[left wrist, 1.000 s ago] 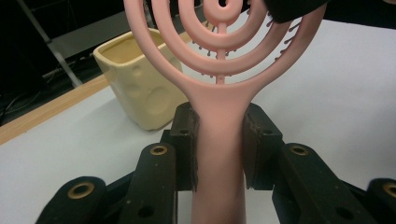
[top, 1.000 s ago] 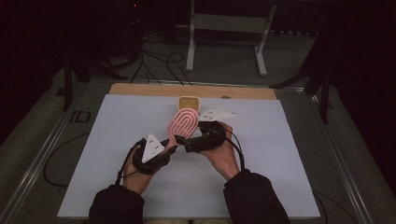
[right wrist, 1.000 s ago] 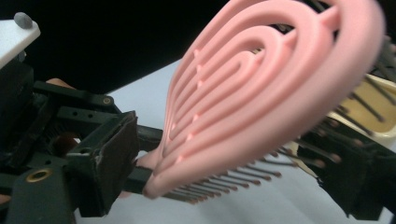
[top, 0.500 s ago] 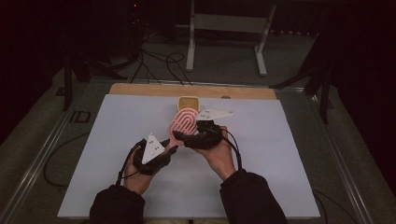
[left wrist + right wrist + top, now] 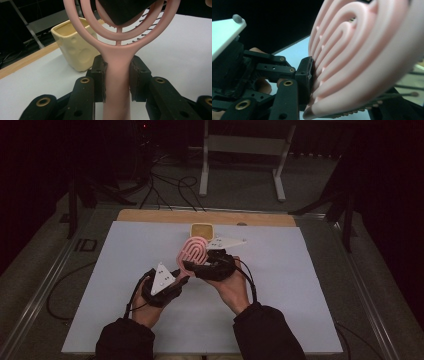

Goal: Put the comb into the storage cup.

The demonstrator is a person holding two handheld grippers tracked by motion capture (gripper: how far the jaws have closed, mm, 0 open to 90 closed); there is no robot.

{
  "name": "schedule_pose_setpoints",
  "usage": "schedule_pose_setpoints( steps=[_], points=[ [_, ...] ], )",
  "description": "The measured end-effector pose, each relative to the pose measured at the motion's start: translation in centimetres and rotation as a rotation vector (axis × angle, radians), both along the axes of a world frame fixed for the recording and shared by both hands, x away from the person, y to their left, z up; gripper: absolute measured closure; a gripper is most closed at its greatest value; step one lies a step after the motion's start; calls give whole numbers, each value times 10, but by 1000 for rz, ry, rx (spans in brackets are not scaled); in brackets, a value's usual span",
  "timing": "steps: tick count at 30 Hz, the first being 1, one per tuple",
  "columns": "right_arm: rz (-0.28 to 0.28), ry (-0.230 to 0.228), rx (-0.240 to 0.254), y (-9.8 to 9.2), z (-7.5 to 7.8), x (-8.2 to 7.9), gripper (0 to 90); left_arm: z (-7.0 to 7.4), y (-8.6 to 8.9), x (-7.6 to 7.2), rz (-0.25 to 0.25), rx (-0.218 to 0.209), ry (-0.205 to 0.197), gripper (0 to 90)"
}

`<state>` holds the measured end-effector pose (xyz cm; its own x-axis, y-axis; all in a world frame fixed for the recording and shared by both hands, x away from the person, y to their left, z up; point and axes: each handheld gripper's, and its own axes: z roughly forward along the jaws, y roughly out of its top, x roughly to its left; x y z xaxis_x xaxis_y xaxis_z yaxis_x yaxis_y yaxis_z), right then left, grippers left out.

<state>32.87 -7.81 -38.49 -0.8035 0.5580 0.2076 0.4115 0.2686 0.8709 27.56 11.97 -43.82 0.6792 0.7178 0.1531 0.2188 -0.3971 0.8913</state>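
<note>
Work in hand: a pink hairbrush (image 5: 192,251) is held up over the bench (image 5: 310,285) between both grippers, just in front of a small cream cup (image 5: 202,229).
Left gripper (image 5: 179,277): jaws clamped on the brush handle; in the left gripper view the two pads press the handle (image 5: 117,75) from both sides, just below the looped head.
Right gripper (image 5: 192,266): jaws have just been closing, and the brush head is between them. In the right gripper view one pad sits against the ribbed back of the head (image 5: 362,50), with the bristles toward the other side, so I read it as clamped on the head.
Where the brush is: off the bench, tilted, head up and toward the cup, handle down toward the left hand.
Cup: upright near the far wooden edge (image 5: 150,215), apart from the brush; from the left gripper view it looks empty (image 5: 75,42).
Done so far: brush lifted and gripped at both ends.
Left to do, as I judge it: one gripper must let go, probably the left, and the brush most likely goes into the cup; not yet started.
Risk: the head is curved and ribbed, so the grip may slip.
</note>
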Motion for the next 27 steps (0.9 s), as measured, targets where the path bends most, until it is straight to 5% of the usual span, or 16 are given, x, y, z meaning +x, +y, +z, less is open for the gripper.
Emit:
schedule_pose_setpoints(
  steps=[9,27],
  points=[
    [26,25,36,3,1,0,629,0,2,1,5,-11,3,702],
    [38,9,18,13,3,-1,638,1,7,4,1,-18,34,694]
  ],
)
